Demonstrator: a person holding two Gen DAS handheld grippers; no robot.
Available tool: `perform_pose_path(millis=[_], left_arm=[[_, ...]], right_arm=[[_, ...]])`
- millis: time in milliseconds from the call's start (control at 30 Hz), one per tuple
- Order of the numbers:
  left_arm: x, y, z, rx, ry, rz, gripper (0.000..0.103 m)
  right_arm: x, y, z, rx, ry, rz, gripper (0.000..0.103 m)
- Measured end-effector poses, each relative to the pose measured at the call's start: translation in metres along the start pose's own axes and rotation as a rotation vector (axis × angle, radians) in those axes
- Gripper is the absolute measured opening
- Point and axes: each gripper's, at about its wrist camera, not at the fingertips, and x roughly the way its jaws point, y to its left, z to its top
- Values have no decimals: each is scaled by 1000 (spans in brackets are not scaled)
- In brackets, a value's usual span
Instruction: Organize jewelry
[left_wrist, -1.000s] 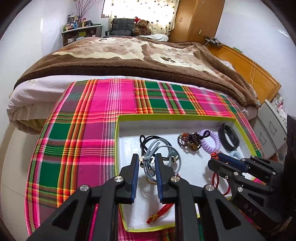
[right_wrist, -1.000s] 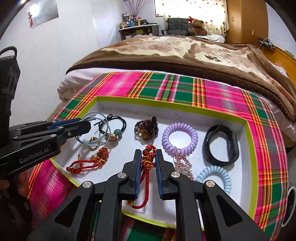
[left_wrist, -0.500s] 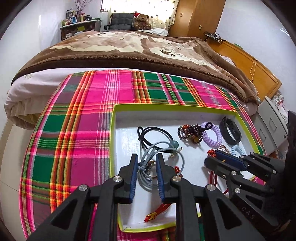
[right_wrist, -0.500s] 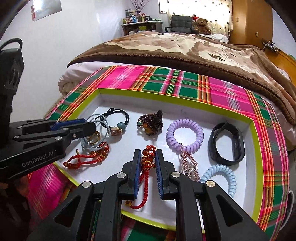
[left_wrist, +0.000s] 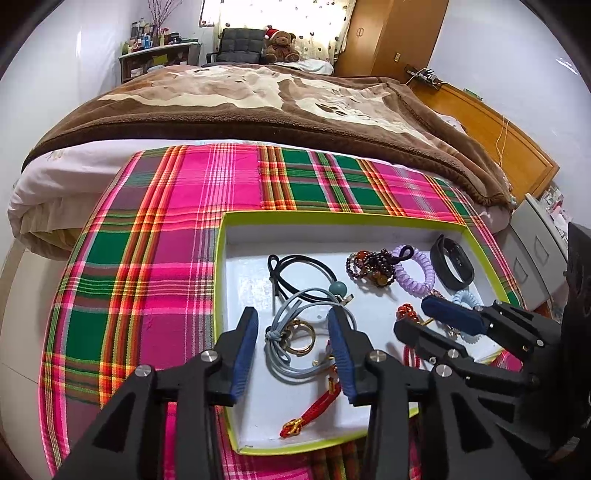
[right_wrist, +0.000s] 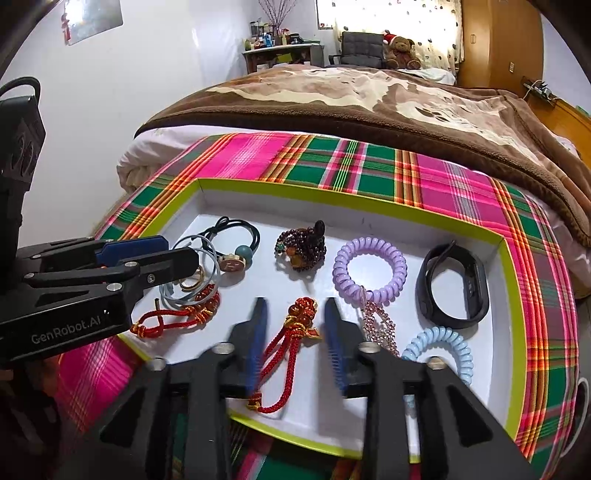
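Through the left wrist view we see our left claw (left_wrist: 291, 328) spread apart; its jaws have just been opening, and the grey hair tie (left_wrist: 286, 345) that was pinched between them half a second ago now lies loose on the floor of the white tray (left_wrist: 243, 273), between the pads but touched by neither; it rests on a gold ring (left_wrist: 301, 338), at the tray's near left part, just in front of the black hair tie (left_wrist: 306, 275); we judge this piece delivered. Our right claw (left_wrist: 412, 315) shows at the tray's right side, over a red knot cord (left_wrist: 406, 312).

Through the right wrist view our right claw (right_wrist: 295, 314) is likewise released; its jaws have just been opening too, and the red knot cord (right_wrist: 291, 343) it clamped a moment earlier lies slack on the tray (right_wrist: 511, 288) floor between the pads, near the tray's front edge, in front of the dark bead bracelet (right_wrist: 301, 249) and left of the purple coil tie (right_wrist: 369, 269); the left claw (right_wrist: 177, 258) hangs over the tray's left end.

Both pieces sit inside the tray, so we read this placement as finished; lifting clear without snagging cords comes next.
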Motion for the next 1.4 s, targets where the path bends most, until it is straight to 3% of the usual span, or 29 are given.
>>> perform_pose_path(millis=[333, 633, 867, 1033, 1200, 1400], left_arm=[[-22, -5, -5, -6, -34, 16, 48], [-53, -7, -18, -39, -79, 39, 48], [-83, -12, -36, -58, -126, 88, 48], [-97, -23, -52, -41, -157, 166, 48], [-106, -37, -64, -16, -183, 192, 49], [-109, -49, -70, -14, -206, 202, 49]], right_arm=[[-14, 0, -4, 11, -24, -4, 38], [-47, 2, -11, 35, -80, -67, 38], [-83, 4, -23, 41, -135, -127, 38], [-104, 3, -36, 81, -168, -133, 38], [-114, 0, -49, 122, -176, -132, 49], [-122, -4, -57, 149, -194, -139, 49]])
